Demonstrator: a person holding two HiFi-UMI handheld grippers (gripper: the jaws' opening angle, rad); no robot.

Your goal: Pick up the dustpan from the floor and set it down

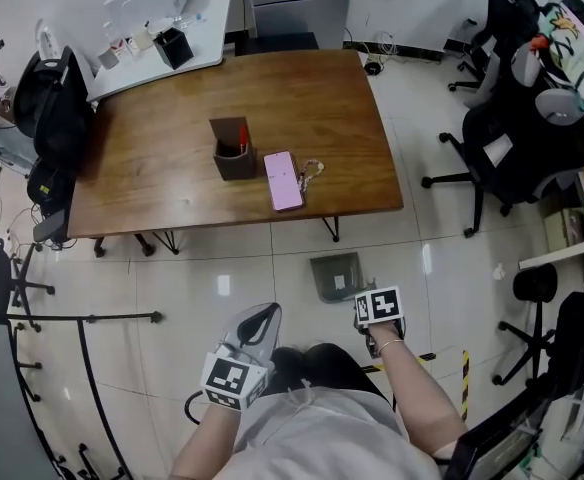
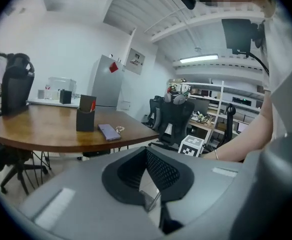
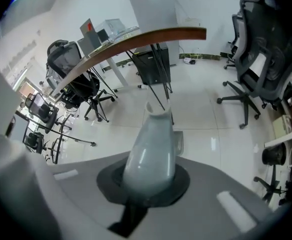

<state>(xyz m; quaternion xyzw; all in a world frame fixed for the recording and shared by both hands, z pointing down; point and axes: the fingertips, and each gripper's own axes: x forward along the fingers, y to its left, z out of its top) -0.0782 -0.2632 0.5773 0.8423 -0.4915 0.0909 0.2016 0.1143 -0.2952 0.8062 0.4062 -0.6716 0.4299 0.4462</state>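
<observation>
The person is standing on the glossy, pale tiled floor (image 1: 172,278), facing the rounded wooden table (image 1: 152,168) at their twelve o'clock. The dustpan (image 1: 336,268) is lying flat on the tiles at about their one o'clock, just off the table's near edge and close to a thin black table leg (image 1: 330,230). It is a squarish grey plastic scoop with a small white label (image 1: 339,282) on it. The right gripper (image 3: 159,110) is pointing steeply down on the near side of it. Its smooth, shiny, pale grey jaws are pressing together into one tapering cone with a notch at the tip. Nothing is showing between them, and a sliver of the dustpan is peeking out beside them on the floor beyond. The left gripper (image 1: 260,322) is hanging at about eleven o'clock, its jaws standing apart, with dark cross-hatched pads and nothing between them. A dark boxy pen holder (image 1: 234,156) is standing on the tabletop, with a flat lilac phone (image 1: 283,180) at its three o'clock. Black office chairs (image 1: 517,148) are sitting at two o'clock.
</observation>
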